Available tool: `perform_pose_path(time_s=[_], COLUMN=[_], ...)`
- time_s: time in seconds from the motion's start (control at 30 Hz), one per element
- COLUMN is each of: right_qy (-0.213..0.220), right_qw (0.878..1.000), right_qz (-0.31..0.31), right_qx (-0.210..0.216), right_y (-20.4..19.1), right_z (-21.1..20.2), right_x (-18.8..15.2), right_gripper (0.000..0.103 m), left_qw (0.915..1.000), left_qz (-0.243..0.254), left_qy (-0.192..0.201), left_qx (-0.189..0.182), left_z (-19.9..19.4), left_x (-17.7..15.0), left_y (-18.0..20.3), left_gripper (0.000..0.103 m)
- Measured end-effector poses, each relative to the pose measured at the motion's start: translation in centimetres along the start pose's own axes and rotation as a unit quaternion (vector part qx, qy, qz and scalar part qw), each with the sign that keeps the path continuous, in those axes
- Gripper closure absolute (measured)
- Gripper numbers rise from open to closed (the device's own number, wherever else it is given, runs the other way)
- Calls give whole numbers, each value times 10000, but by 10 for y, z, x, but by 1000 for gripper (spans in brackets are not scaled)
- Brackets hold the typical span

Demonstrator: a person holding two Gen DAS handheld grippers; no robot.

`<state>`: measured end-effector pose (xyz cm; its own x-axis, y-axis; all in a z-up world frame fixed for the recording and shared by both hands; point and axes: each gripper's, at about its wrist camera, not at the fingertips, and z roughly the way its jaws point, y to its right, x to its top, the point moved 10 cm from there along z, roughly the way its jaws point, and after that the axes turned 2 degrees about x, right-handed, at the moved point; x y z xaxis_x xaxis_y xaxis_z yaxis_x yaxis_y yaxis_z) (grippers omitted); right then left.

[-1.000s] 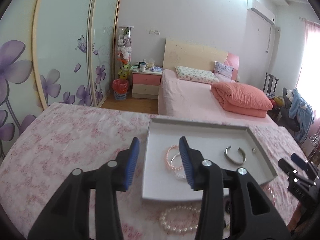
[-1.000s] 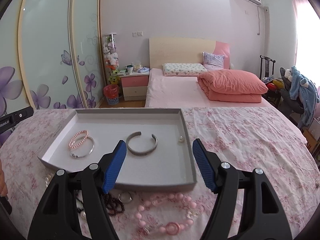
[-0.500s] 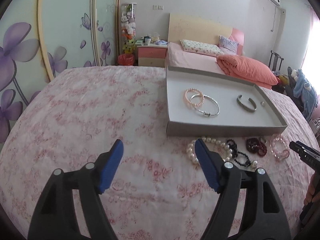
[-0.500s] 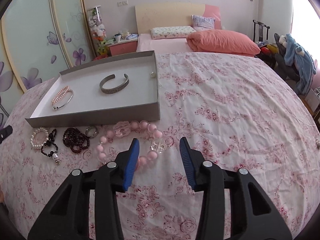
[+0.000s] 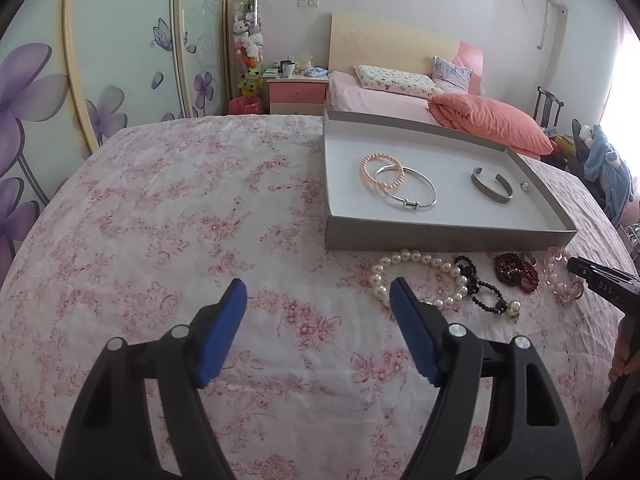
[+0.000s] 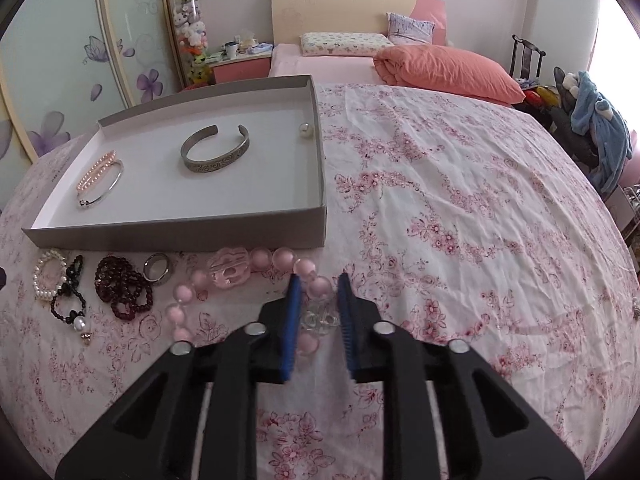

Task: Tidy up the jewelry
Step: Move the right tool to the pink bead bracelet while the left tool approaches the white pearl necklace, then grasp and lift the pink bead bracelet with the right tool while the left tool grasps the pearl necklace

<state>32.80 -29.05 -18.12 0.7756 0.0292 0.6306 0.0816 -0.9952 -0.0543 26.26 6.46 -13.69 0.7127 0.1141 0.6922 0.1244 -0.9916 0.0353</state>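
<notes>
A grey tray [image 6: 180,234] [image 5: 440,238] on the floral cloth holds a pink bead bracelet [image 6: 96,170], a silver bangle [image 5: 412,190], a silver cuff [image 6: 216,154] and a small pearl [image 6: 305,129]. Loose in front lie a white pearl bracelet [image 5: 416,276], a black bead strand [image 6: 68,296], a dark red bracelet [image 6: 122,290], a ring [image 6: 157,268] and a big pink bead bracelet [image 6: 256,276]. My right gripper [image 6: 319,292] is narrowly open, its jaws either side of a pink bead and clear charm. My left gripper [image 5: 318,300] is open and empty, left of the pearl bracelet.
The table is covered in a pink floral cloth [image 6: 460,208]. Behind it stand a bed with an orange quilt [image 5: 492,120], a nightstand [image 5: 296,94] and a wardrobe with purple flowers [image 5: 100,60]. A chair with clothes [image 6: 592,128] is at the right.
Both grippers pulled back from over the tray to the near side. My left gripper opened wide. My right gripper narrowed and lowered over the big pink bead bracelet.
</notes>
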Motion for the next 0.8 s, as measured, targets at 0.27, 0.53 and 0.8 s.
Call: perform_pose_path(time_s=[0.27, 0.53, 0.8], right_qy=[45, 39, 38], right_qw=[10000, 9999, 9999], right_qz=[20, 52, 56], right_qx=[61, 101, 127], right_y=[-3, -3, -3], right_z=[-4, -3, -3], right_x=[-5, -3, -3], right_gripper=[86, 85, 85], left_qw=[9993, 9967, 9958], left_qz=[150, 482, 664], left_qy=[-303, -647, -555], left_qx=[-168, 4, 284], left_z=[18, 47, 48], left_x=[-1, -3, -1], left_y=[24, 49, 44], left_gripper=[39, 62, 91])
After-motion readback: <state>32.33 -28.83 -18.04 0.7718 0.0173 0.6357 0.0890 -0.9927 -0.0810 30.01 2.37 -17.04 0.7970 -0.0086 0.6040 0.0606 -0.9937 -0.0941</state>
